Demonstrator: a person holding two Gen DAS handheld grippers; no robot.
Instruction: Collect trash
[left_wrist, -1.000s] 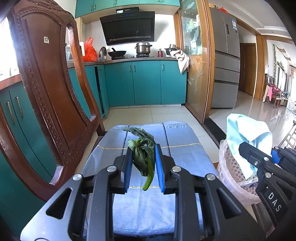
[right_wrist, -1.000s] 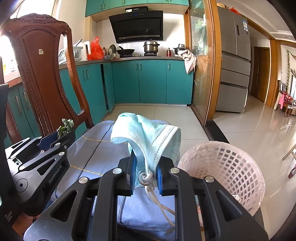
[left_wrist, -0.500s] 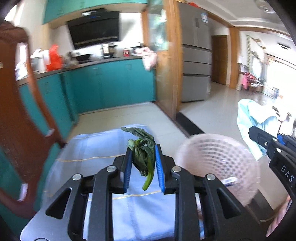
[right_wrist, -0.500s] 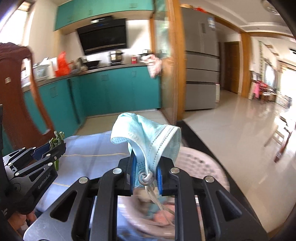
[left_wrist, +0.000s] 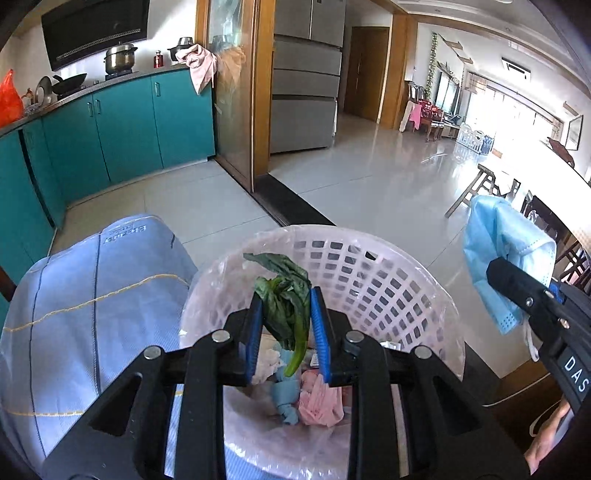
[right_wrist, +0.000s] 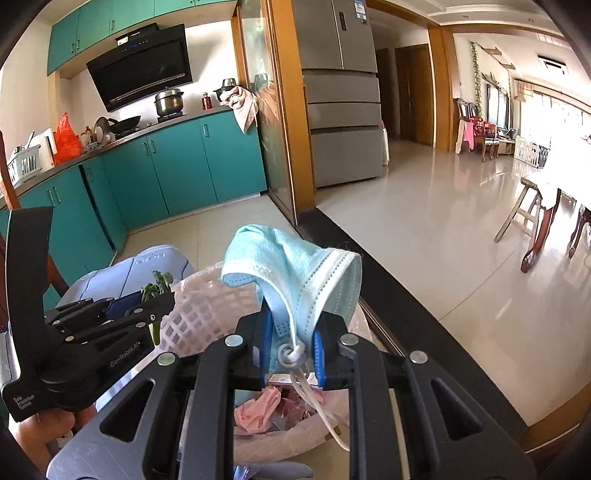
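Now left tongs (left_wrist: 286, 325) pinching wilted green leaf (left_wrist: 286, 295), right tongs (right_wrist: 291, 345) pinching crumpled blue face mask (right_wrist: 295, 273); released off-centre, either could miss the pink lattice plastic basket (left_wrist: 369, 280).

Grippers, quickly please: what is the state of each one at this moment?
Left gripper: closed on the green vegetable leaf, above the pink basket.
Right gripper: closed on the blue face mask.

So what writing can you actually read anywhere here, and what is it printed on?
"DAS": white letters on the right gripper body, cut off at the picture's edge.
"GenRobot.AI": on the left gripper side.
"Data Acquisition System": small print on that gripper's handle, barely legible.
Blue cloth label: appears upside down, unreadable.
Fridge sticker: too small.
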